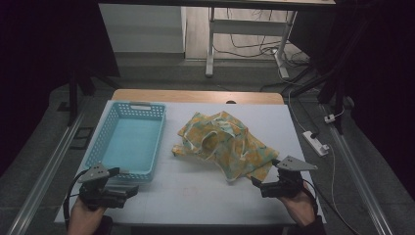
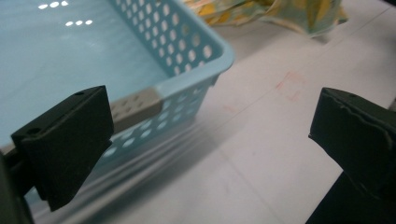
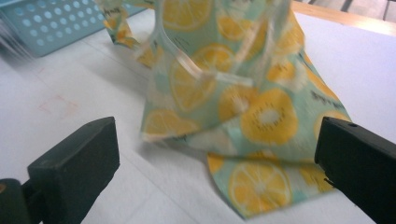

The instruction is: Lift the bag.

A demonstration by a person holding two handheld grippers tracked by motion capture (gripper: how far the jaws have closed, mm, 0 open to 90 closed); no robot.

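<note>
Not started: lemon-print garment [image 1: 222,144] crumpled on desk [image 1: 195,196], basket [image 1: 128,142] empty. Left gripper [image 1: 128,189] and right gripper [image 1: 255,182] both released, holding nothing.

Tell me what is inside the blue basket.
Nothing is visible inside the blue basket: its bare floor shows in the high view and the left gripper view. The lemon-print cloth lies beside it on the table, apart. What the crumpled cloth covers cannot be seen.

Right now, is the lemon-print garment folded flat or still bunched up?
Bunched up. The lemon-print garment lies crumpled on the white table, with raised folds and straps showing in the right gripper view, beside the blue basket.
</note>
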